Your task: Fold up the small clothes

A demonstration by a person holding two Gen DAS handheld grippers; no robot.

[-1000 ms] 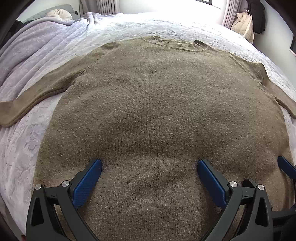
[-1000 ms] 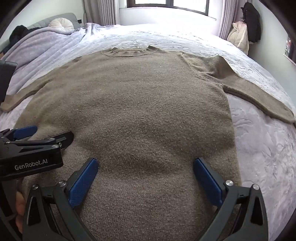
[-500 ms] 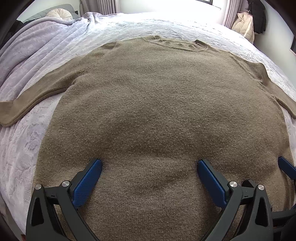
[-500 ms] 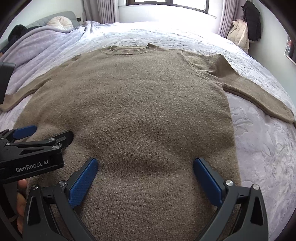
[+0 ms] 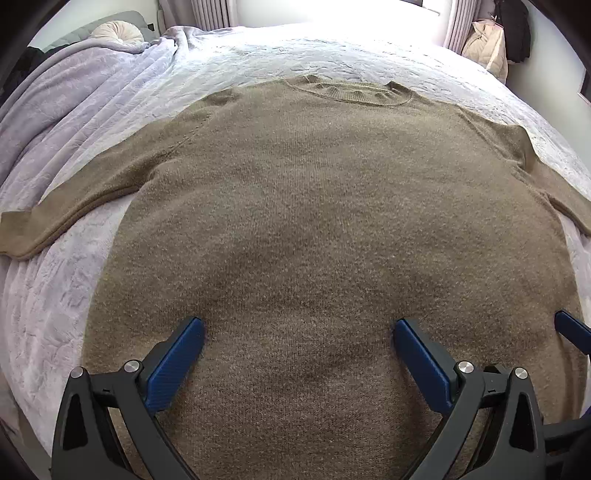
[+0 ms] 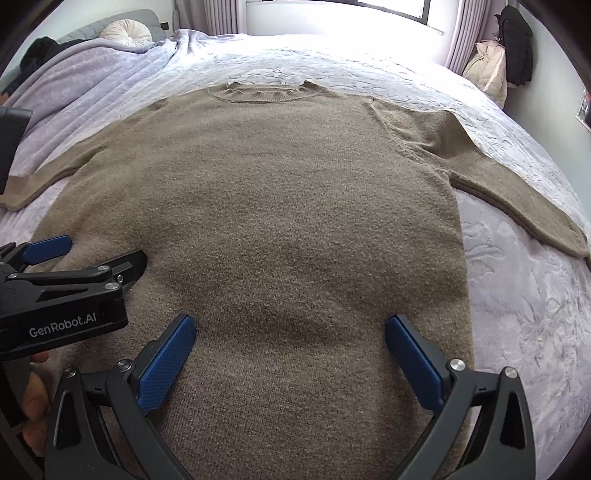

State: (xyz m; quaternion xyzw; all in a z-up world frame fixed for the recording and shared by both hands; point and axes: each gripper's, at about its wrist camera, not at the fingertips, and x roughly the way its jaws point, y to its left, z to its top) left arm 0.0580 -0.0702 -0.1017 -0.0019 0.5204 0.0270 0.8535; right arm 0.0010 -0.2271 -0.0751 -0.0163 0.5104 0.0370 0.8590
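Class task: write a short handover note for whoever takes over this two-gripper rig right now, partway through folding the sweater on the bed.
Left gripper: open, holding nothing, over the sweater's lower body.
Right gripper: open, holding nothing, beside the left one.
Brown sweater: flat on the bedspread, collar at the far end, both sleeves spread outward.
Done: garment laid out; no fold visible.
Left: bring the sleeves in, fold the body, probably from the near hem.

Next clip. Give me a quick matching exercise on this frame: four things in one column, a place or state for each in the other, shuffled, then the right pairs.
Things:
1. sweater
2. left claw
3. round cushion
4. pale jacket

Places or states:
A. at the head of the bed, far left
B. spread flat, sleeves out
C. by the curtain, far right
D. open over the hem end

Pairs: 1-B, 2-D, 3-A, 4-C
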